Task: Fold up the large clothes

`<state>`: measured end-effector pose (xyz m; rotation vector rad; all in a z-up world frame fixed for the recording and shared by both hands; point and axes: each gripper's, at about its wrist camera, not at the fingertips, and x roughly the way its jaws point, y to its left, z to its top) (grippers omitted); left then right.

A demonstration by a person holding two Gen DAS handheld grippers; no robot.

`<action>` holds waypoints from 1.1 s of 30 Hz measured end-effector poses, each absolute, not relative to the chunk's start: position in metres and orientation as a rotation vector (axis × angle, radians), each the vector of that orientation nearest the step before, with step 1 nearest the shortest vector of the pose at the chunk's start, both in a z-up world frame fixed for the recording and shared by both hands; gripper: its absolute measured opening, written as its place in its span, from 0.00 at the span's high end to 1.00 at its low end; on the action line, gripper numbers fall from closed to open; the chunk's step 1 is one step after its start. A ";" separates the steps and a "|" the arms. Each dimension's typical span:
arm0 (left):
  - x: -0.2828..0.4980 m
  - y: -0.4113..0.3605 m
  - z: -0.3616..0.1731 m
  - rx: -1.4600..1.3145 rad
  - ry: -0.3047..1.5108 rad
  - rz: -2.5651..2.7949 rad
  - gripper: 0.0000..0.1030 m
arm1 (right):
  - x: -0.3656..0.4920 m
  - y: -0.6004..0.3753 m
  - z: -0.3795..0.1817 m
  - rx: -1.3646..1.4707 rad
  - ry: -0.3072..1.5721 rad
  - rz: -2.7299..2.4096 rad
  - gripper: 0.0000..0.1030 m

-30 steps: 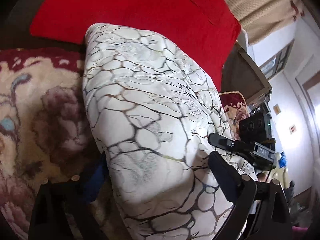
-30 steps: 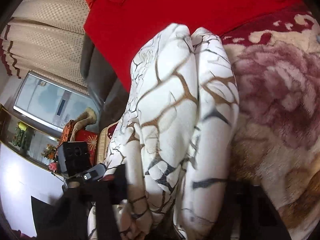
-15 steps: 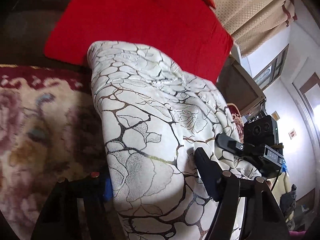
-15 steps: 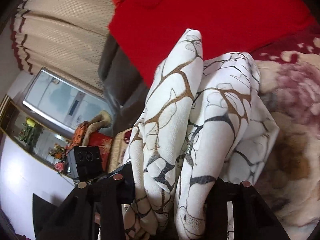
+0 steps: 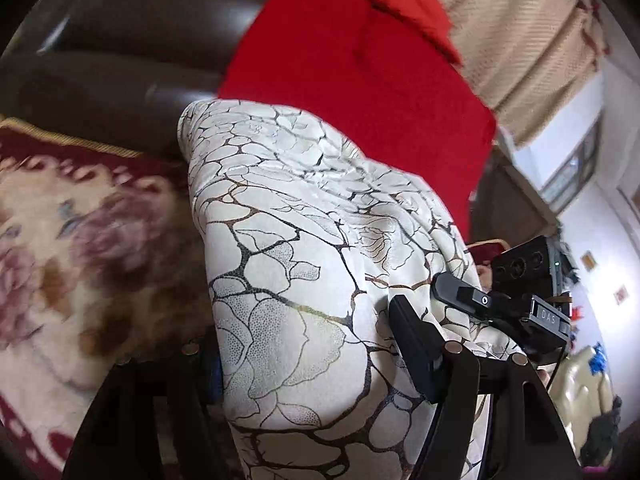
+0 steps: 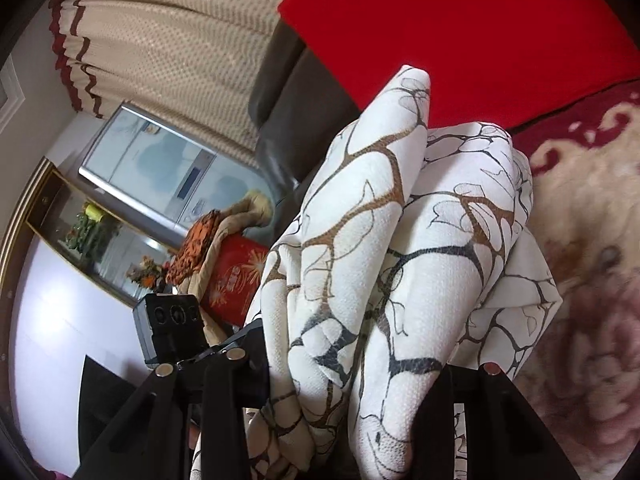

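A large white garment with a dark and gold crackle-flower print (image 5: 304, 264) is bunched and held up off the sofa. My left gripper (image 5: 308, 360) is shut on a thick fold of it, one finger on each side. My right gripper (image 6: 352, 364) is shut on two rolled folds of the same garment (image 6: 400, 240). Each gripper shows in the other's view: the right one (image 5: 520, 304) behind the cloth, the left one (image 6: 172, 332) at lower left. The fingertips are hidden by fabric.
A floral plush blanket (image 5: 80, 248) covers the seat of a dark leather sofa (image 5: 120, 48). A red cloth (image 5: 360, 80) drapes over the sofa back. Beige curtains (image 6: 168, 40), a fridge (image 6: 160, 168) and a red box (image 6: 232, 276) stand beyond.
Both grippers have lifted the garment higher off the blanket and tilted up, so more of the sofa back, curtains and room shows. Both grips are unchanged.
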<state>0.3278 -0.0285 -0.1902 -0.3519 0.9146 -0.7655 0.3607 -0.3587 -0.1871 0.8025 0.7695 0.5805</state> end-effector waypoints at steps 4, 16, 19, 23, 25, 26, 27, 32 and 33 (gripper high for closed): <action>0.332 -0.030 -0.226 -0.251 1.032 -0.581 0.28 | 0.375 -0.347 -0.230 0.806 0.873 0.537 0.58; 0.291 -0.011 -0.204 -0.201 0.938 -0.523 0.25 | 0.340 -0.358 -0.221 0.717 0.898 0.309 0.34; 0.268 -0.008 -0.194 -0.154 0.869 -0.495 0.25 | 0.307 -0.363 -0.192 0.629 0.811 0.239 0.34; 0.251 -0.016 -0.199 -0.092 0.859 -0.488 0.24 | 0.269 -0.346 -0.156 0.484 0.667 0.224 0.38; 0.249 -0.021 -0.200 -0.073 0.863 -0.473 0.23 | 0.259 -0.334 -0.146 0.409 0.632 0.234 0.49; 0.249 -0.021 -0.202 -0.074 0.863 -0.471 0.21 | 0.258 -0.328 -0.147 0.385 0.641 0.252 0.55; 0.251 -0.022 -0.206 -0.072 0.867 -0.461 0.19 | 0.262 -0.320 -0.153 0.371 0.684 0.262 0.57; 0.257 -0.031 -0.226 -0.054 0.941 -0.436 0.11 | 0.288 -0.306 -0.228 0.407 0.960 0.229 0.57; 0.253 -0.030 -0.220 -0.055 0.924 -0.424 0.11 | 0.286 -0.309 -0.231 0.428 0.960 0.220 0.57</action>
